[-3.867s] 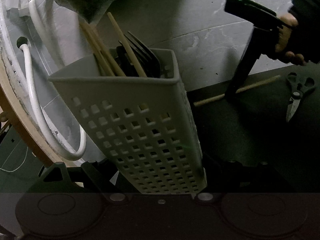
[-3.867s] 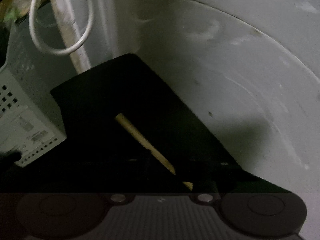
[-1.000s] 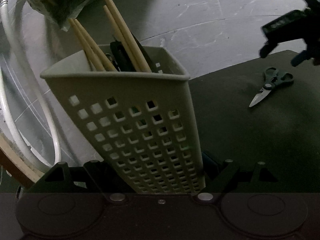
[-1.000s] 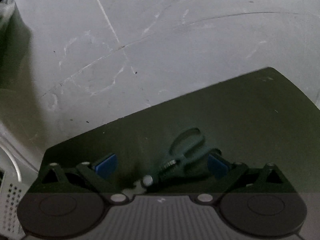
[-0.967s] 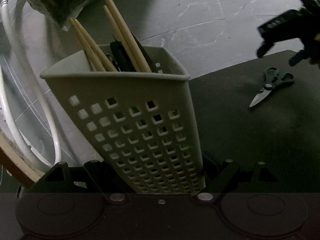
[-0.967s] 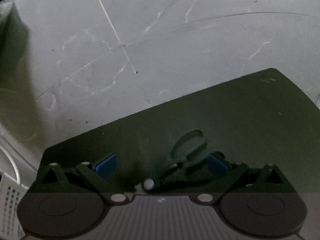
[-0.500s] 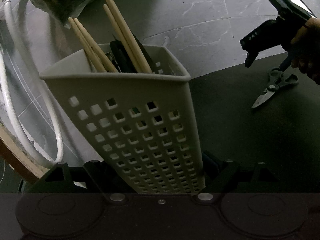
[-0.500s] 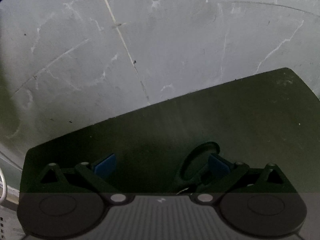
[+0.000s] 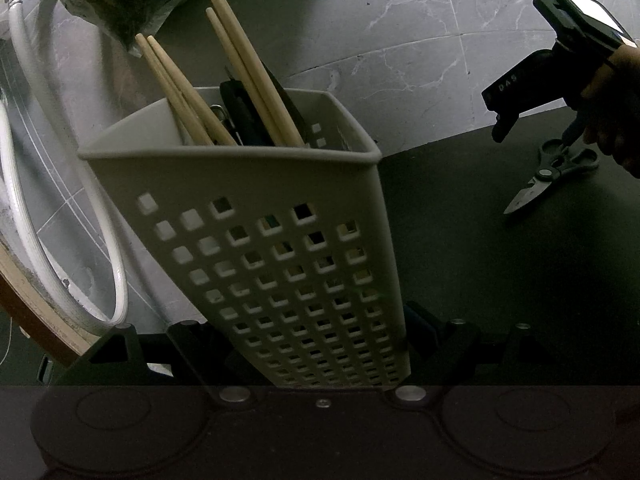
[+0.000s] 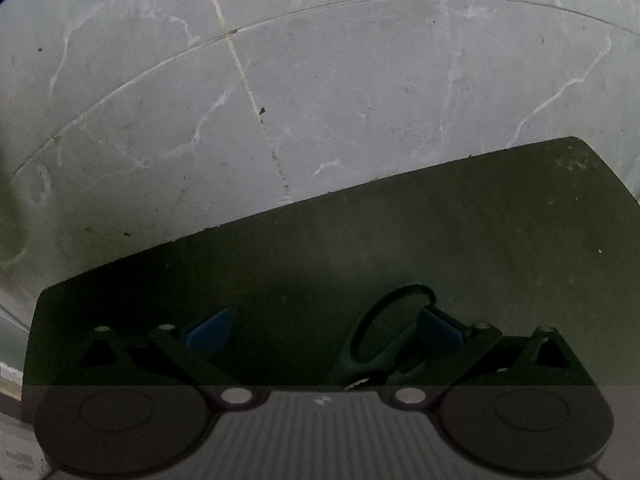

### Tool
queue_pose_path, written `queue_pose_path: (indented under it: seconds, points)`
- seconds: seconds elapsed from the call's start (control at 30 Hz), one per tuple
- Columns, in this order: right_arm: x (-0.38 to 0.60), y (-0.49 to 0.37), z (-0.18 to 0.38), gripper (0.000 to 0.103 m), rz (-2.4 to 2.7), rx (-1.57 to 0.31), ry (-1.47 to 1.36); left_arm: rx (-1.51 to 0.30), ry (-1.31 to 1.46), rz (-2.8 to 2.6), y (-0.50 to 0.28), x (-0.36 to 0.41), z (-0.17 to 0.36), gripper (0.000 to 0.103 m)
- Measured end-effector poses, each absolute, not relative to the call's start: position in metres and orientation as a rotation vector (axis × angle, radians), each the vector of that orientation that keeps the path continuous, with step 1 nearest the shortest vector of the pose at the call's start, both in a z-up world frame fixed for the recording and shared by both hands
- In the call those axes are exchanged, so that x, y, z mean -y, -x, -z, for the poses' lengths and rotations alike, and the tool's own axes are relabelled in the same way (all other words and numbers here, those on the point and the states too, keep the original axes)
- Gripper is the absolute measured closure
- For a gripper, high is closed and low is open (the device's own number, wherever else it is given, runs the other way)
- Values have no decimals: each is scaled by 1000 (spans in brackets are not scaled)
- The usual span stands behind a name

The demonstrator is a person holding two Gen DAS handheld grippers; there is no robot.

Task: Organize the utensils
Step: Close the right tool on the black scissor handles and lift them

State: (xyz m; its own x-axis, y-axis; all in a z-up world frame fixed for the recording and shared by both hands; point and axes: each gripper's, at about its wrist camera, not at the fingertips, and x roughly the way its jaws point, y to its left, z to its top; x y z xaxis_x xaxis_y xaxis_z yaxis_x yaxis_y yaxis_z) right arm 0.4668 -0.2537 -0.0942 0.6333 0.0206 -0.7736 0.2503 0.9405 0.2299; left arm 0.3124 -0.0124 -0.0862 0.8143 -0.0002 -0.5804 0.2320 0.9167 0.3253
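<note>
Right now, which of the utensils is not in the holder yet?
The scissors. They lie flat on the dark mat under the right gripper, while the chopsticks and the other dark utensils stand in the white perforated holder.

The left tongs (image 9: pixel 316 344) are clamped on the lower part of a pale perforated holder (image 9: pixel 280 248), one black finger (image 9: pixel 188 340) on each side of it, and they keep it tilted. The right tongs (image 10: pixel 324 334) point steeply down at the dark worktop (image 10: pixel 440 232) with their jaws standing wide; the blue pads (image 10: pixel 210 332) are well apart, and the right-hand pad lies against a handle loop of the scissors (image 10: pixel 384 332) without a grip. In the left wrist view a hand (image 9: pixel 612 120) holds the right tongs' handle just above the scissors
</note>
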Motion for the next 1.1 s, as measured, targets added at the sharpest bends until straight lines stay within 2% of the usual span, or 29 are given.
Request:
queue_pose_path:
  seconds: [0.53,1.1]
  points:
    - [252,-459,99,1,175,-863,-310,-610,-397,129,-313,12,86,17]
    - [240,-426,101,1,-58,-710,-280,-604,-398,136,-312,11,87,17]
